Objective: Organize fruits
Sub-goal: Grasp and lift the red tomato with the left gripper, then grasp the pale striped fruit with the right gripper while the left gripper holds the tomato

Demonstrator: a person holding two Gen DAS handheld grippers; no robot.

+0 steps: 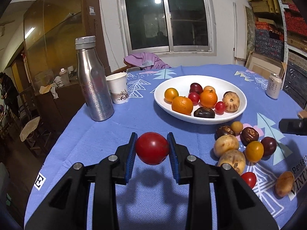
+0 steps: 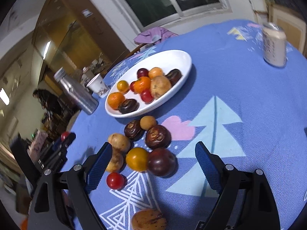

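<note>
My left gripper [image 1: 152, 149] is shut on a red tomato [image 1: 152, 148] and holds it above the blue tablecloth, short of the white bowl [image 1: 239, 113]. The bowl holds several fruits, among them oranges [image 1: 182, 105]. My right gripper [image 2: 153, 158] is open over a loose pile of fruits on the cloth: a dark plum [image 2: 161, 162] and a yellow tomato [image 2: 137, 159] lie between its fingers, a small red tomato [image 2: 115, 180] sits by its left finger. The left gripper with its tomato also shows in the right wrist view [image 2: 65, 135].
A steel bottle [image 1: 94, 82] and a paper cup [image 1: 118, 87] stand left of the bowl. A drink can [image 1: 274, 86] stands at the right. The same bowl [image 2: 180, 57] and can [image 2: 274, 46] show in the right wrist view. A brown fruit [image 2: 148, 219] lies near the front.
</note>
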